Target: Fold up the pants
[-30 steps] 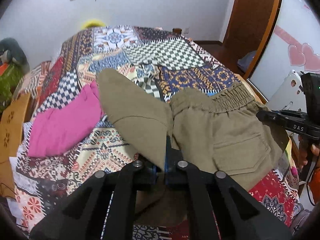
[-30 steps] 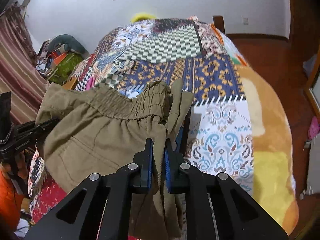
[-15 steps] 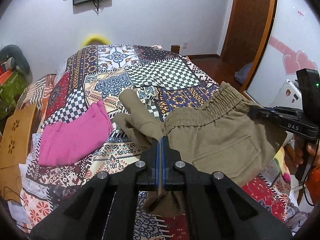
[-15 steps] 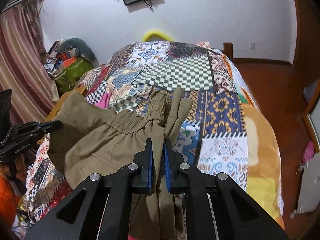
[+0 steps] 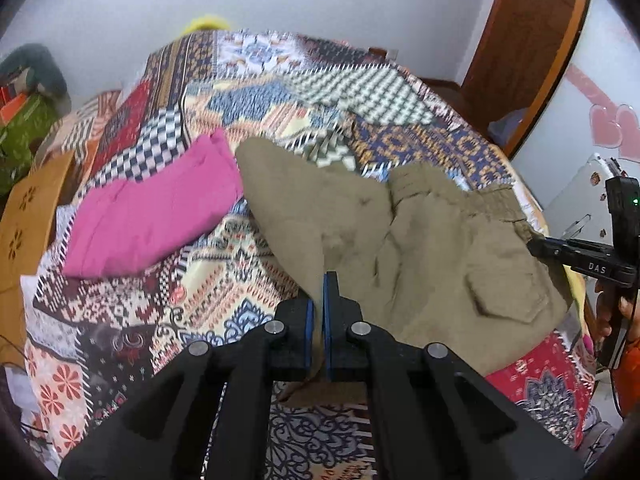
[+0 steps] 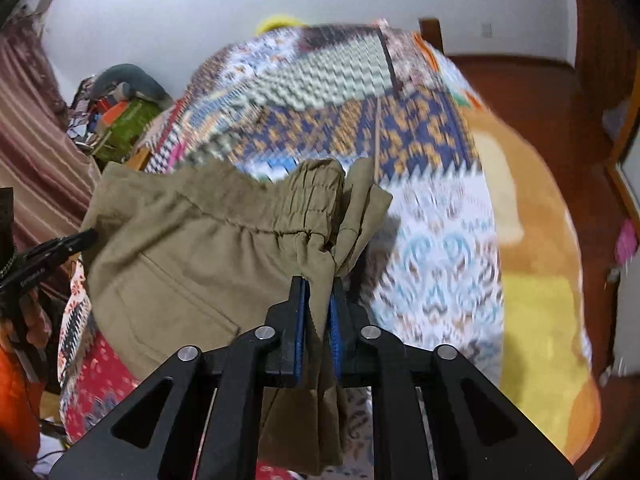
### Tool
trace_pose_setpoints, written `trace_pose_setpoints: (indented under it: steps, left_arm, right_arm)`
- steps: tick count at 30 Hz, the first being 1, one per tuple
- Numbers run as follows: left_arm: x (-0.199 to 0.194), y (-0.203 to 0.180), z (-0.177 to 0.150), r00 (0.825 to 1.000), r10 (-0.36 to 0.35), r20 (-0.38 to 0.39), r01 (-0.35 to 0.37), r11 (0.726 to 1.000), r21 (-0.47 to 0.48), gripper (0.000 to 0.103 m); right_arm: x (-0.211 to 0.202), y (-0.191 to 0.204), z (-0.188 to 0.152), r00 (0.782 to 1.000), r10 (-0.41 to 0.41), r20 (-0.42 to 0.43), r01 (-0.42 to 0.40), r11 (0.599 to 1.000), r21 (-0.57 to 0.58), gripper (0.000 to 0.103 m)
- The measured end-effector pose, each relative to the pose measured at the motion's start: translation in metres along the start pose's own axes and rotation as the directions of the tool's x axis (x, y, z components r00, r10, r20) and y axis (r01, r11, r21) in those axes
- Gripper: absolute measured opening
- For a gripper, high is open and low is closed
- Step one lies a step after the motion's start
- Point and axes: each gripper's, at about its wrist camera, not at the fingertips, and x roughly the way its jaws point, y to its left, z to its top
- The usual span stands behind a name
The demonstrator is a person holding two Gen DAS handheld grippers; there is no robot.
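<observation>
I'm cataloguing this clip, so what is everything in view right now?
pants: one, olive, draped on the bed's near right part, held at two spots.
folded garment: one, pink, left of the pants on the bed.
bedspread: one, multicoloured patchwork, covering the bed.
blanket: one, orange and yellow, along the bed's right side.
door: one, brown wood, far right.
left gripper: black with blue pads, shut on the pants.
right gripper: black with blue pads, jaws just been opening, pants fabric between them.
</observation>
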Motion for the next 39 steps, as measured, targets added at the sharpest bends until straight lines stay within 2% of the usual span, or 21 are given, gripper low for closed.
trace_pose_setpoints:
  steps: [3,4,6,8,11,17,19,21,23,26,30,39]
  left_arm:
    - [0.012,0.005,-0.004,0.999,-0.002,-0.034,0.002,1.000,-0.013,0.009]
    - [0.018,0.006,-0.005,0.999,0.001,-0.053,-0.002,1.000,-0.019,0.017]
    - [0.025,0.010,-0.007,0.998,-0.002,-0.069,0.000,1.000,-0.028,0.025]
    - [0.032,0.013,-0.008,0.996,-0.015,-0.086,0.011,0.999,-0.042,0.034]
    - [0.041,0.017,-0.008,0.994,-0.038,-0.099,0.031,0.997,-0.070,0.044]
    - [0.054,0.018,0.002,0.987,-0.121,-0.101,0.110,0.988,-0.111,0.044]
    - [0.059,0.013,0.006,0.984,-0.143,-0.102,0.132,0.986,-0.103,0.044]
    - [0.063,0.007,0.011,0.987,-0.122,-0.102,0.114,0.990,-0.081,0.041]
    - [0.064,0.003,0.015,0.988,-0.117,-0.101,0.110,0.991,-0.071,0.026]
    - [0.060,-0.001,0.020,0.993,-0.084,-0.082,0.080,0.996,-0.050,0.010]
    - [0.043,-0.010,0.023,0.998,-0.044,-0.041,0.044,0.999,-0.002,0.007]
    - [-0.007,-0.028,0.034,0.997,-0.039,0.068,0.037,0.998,0.041,0.004]
  right_arm:
    - [0.005,-0.004,-0.002,1.000,-0.004,-0.016,0.004,1.000,0.009,0.026]
    - [0.008,-0.007,-0.001,1.000,-0.005,-0.024,0.006,1.000,0.012,0.029]
    - [0.011,-0.010,-0.001,0.999,-0.016,-0.033,0.016,1.000,0.021,0.043]
    - [0.014,-0.014,-0.001,0.999,-0.012,-0.032,0.013,0.999,0.032,0.050]
    - [0.017,-0.021,0.000,0.999,0.016,-0.037,-0.014,0.998,0.055,0.054]
    - [0.029,-0.024,0.007,0.995,0.090,-0.048,-0.086,0.993,0.082,0.055]
    - [0.033,-0.020,0.010,0.995,0.091,-0.046,-0.087,0.993,0.075,0.057]
    - [0.033,-0.017,0.011,0.996,0.080,-0.033,-0.078,0.995,0.059,0.051]
    - [0.030,-0.015,0.011,0.996,0.082,-0.020,-0.081,0.995,0.053,0.042]
    - [0.024,-0.011,0.014,0.998,0.063,0.010,-0.063,0.998,0.021,0.029]
    - [0.011,0.001,0.020,0.998,0.027,0.054,-0.025,0.999,-0.043,0.019]
    - [-0.029,0.033,0.036,0.986,0.020,0.164,0.003,0.990,-0.140,0.016]
